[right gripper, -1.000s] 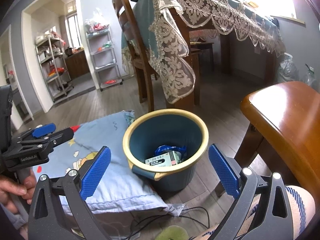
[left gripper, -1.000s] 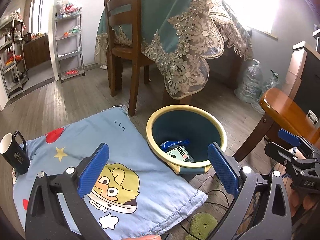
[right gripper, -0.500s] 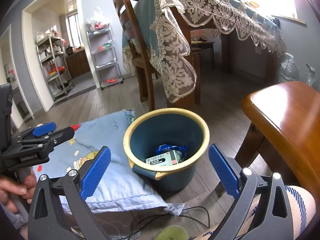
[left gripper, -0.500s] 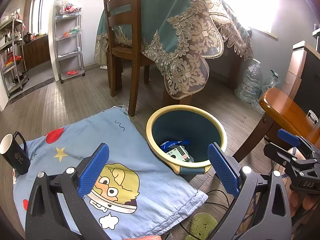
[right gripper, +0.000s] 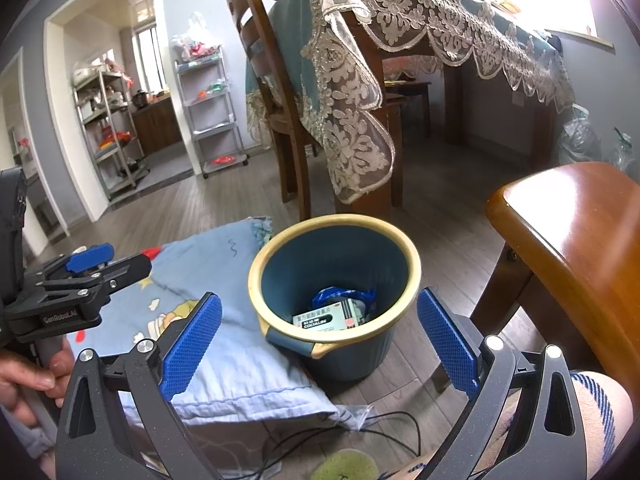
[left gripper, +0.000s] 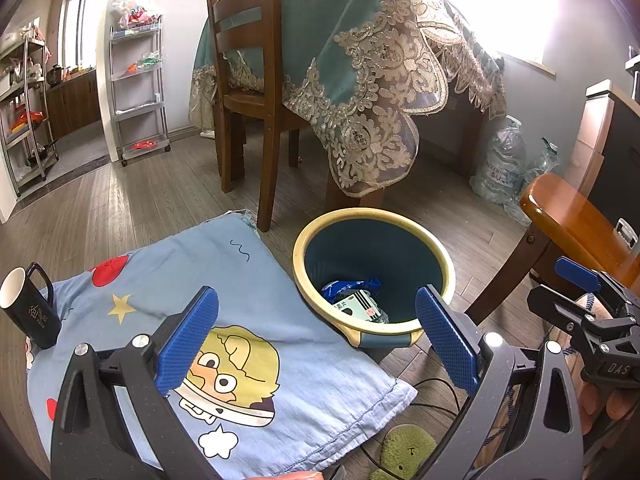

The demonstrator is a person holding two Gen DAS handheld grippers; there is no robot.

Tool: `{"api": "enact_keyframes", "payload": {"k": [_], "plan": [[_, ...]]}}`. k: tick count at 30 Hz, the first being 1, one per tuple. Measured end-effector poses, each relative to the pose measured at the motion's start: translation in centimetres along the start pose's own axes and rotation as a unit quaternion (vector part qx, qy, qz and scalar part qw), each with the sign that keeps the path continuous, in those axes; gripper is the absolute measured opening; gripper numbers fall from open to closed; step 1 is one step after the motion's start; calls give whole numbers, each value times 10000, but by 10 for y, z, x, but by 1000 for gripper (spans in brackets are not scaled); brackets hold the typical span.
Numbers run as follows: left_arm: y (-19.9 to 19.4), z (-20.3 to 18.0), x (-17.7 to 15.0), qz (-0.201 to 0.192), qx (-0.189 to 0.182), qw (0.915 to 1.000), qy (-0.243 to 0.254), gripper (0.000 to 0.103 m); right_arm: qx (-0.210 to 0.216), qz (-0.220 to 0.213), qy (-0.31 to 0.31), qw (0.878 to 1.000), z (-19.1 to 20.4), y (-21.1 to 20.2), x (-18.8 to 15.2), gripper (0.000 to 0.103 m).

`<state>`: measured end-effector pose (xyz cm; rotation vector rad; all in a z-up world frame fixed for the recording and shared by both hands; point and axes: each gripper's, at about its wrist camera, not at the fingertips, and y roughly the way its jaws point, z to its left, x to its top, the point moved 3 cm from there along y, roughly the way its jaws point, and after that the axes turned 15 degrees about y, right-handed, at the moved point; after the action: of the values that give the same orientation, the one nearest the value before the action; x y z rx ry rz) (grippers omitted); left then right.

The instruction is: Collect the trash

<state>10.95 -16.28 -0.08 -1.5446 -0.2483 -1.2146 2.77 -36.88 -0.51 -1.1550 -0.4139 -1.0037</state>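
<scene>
left gripper: (left gripper: 316, 336) blue-padded jaws spread wide, nothing between them; hovers over the cloth edge and bin rim.
right gripper: (right gripper: 318, 334) blue-padded jaws spread wide, empty; aimed straight at the bin.
bin: round dark-blue plastic waste bin with cream rim (right gripper: 335, 221), on the wood floor at 12 o'clock of the right gripper, at 1 o'clock of the left one.
trash: blue crinkled wrapper (right gripper: 340, 295) and white-green medicine box (right gripper: 320, 316) lie at the bin's bottom, touching each other.
cloth: light-blue cartoon-print fabric (left gripper: 224, 292) spread at 9 o'clock of the bin, touching its side; no loose trash seen on it.
mug: black ceramic mug with white inside (left gripper: 28, 308) upright at the cloth's far 9 o'clock edge.
other: brown wooden stool (right gripper: 572, 232) at 3 o'clock of the bin; black cable (right gripper: 380, 428) at 6 o'clock.
step: likely finished or scanning for leftovers.
how-to: judged best to sweep the view across cloth and floor with grippers raised, clear of mug and cable.
</scene>
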Motion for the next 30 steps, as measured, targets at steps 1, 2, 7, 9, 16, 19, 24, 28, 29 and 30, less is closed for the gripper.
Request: {"api": "enact_keyframes", "payload": {"k": [1,2,7,9,16,19,24,28,29,30], "plan": [[0,0,0,-2,1,10000,2,97,-2,-1,-5,10000,0,0,0,97],[0,0,0,-4,-1,10000,4,97,-2,-1,-9,10000,0,0,0,97],[0,0,0,2,-5,10000,8,97,-1,3,-2,10000,0,0,0,97],[0,0,0,2,-6,10000,9,97,-1,5,-4,10000,0,0,0,97],[0,0,1,1,-5,10000,6,97,3,10,-1,10000,0,1,0,97],[1,-1,-1,-10,-23,10000,7,97,2,7,3,10000,1,0,-1,97],[0,-3,-3,-45,-83,10000,25,97,6,7,6,10000,0,1,0,97],[-1,-3,-3,-49,-91,9999,38,97,6,6,16,10000,0,2,0,97],[-1,-3,-3,-46,-89,9999,37,97,6,10,15,10000,0,2,-1,97],[-1,-2,-3,-35,-81,10000,29,97,3,8,14,10000,0,2,-1,97]]}}
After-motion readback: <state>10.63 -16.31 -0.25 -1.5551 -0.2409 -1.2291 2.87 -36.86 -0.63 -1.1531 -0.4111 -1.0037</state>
